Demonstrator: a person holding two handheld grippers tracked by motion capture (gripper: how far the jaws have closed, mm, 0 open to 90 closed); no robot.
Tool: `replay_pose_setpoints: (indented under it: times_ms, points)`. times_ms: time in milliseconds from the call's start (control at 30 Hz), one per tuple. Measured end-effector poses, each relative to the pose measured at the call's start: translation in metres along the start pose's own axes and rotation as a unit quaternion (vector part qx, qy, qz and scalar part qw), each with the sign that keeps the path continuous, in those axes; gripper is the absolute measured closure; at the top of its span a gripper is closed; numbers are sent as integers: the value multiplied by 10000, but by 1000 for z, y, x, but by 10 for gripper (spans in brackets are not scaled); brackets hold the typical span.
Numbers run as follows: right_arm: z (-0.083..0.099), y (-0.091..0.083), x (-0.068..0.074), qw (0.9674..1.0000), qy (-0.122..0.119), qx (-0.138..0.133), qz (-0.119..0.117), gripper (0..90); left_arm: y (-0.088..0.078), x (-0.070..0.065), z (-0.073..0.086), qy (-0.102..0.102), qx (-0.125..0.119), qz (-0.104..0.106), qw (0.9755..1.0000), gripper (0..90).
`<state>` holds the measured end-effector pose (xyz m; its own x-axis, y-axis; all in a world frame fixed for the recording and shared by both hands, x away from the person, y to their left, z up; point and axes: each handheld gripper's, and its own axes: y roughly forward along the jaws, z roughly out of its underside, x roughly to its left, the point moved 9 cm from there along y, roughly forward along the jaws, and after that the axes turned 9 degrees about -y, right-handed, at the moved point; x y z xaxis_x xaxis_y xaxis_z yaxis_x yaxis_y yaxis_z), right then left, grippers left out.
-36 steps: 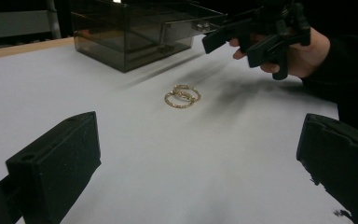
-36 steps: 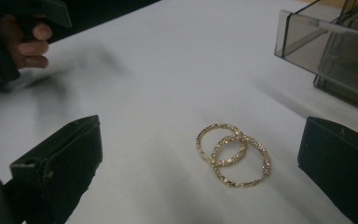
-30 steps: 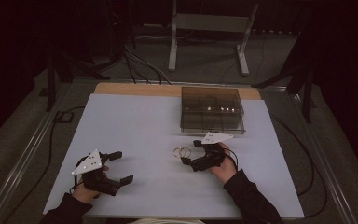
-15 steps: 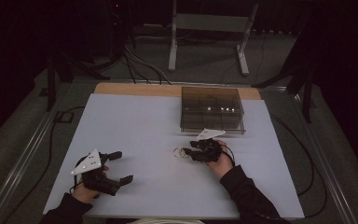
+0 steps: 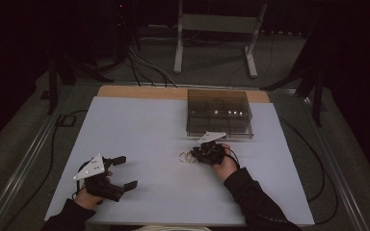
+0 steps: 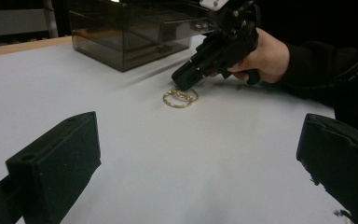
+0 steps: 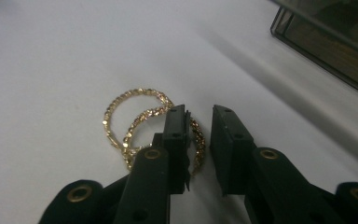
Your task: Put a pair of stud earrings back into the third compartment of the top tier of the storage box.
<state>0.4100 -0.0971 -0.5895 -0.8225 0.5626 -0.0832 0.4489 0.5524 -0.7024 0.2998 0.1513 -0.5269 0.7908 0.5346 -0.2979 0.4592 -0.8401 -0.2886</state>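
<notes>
Two thin gold bangles (image 5: pixel 187 156) lie overlapping flat on the white table (image 5: pixel 139 125), just in front of a smoky box. My right gripper (image 5: pixel 196 153) tilts down onto them from the right. In the right gripper view its jaws stand a narrow gap apart, one jaw inside the nearer bangle (image 7: pixel 135 116) and the bangle's edge in the gap of the gripper (image 7: pixel 199 116). The left gripper view shows the same bangles (image 6: pixel 180 96) under the right gripper's tip (image 6: pixel 182 84). My left gripper (image 5: pixel 125 172) rests wide open near the front left, holding nothing.
A smoky transparent drawer box (image 5: pixel 219 113) stands at the back right of the table, close behind the right hand. A wooden strip (image 5: pixel 139 92) runs along the far edge. Cables and a metal stand lie on the floor beyond.
My right gripper has moved slightly forward and left and tipped down onto the bangles. The left gripper has stayed where it was.
</notes>
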Motion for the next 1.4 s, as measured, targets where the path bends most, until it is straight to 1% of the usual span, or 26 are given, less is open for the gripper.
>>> replay_pose_setpoints:
  times_ms: [133,167,200,233,333,367,400,467,533,600,700,733,833,967,1000,1133,1233,1333,1400]
  points:
    - [0,0,0,10000,-55,47,54,790,0,0,0,18,14,1,10000,5]
    - [0,0,0,9999,-116,56,97,795,0,0,0,-10,0,-2,10000,5]
    - [-1,0,3,9996,-217,84,138,830,0,0,0,-14,1,-2,10000,5]
    - [-1,0,3,9995,-247,91,157,849,0,1,0,-4,10,-10,10000,5]
    - [-2,1,4,9993,-302,99,181,856,-1,1,0,-6,-1,-18,10000,5]
    - [-2,1,4,9994,-296,93,180,859,-1,2,-1,-27,-14,-27,10000,5]
    - [-2,0,4,9996,-236,51,154,863,-1,1,0,-23,-8,-27,10000,5]
    - [-3,-3,5,9997,-224,14,122,864,-1,1,0,8,13,-24,10000,5]
    - [-5,-6,5,9997,-223,-29,120,865,0,2,0,-13,15,-23,10000,5]
    - [-6,-9,6,9998,-162,-88,82,867,0,2,1,-4,24,-22,10000,5]
    - [-8,-14,9,9998,-158,-134,45,868,0,2,1,6,28,-18,10000,5]
    - [-8,-15,9,9997,-182,-132,39,868,0,2,1,-23,12,-11,10000,5]
    - [-11,-20,10,9997,-117,-216,17,867,0,1,1,9,33,-11,10000,5]
    - [-13,-24,9,9996,-98,-279,12,867,0,1,1,1,29,-19,10000,5]
    - [-16,-28,9,9994,-33,-331,-13,867,0,1,1,13,33,-17,10000,5]
    - [-21,-36,10,9991,-7,-413,-33,867,0,1,1,2,35,-17,10000,5]
    - [-24,-43,11,9988,50,-482,-52,867,0,1,1,31,50,-15,10000,5]
    - [-26,-48,11,9986,42,-517,-49,867,0,1,1,13,43,-19,10000,5]
    - [-30,-55,11,9985,40,-545,-42,867,0,1,2,32,66,-23,10000,5]
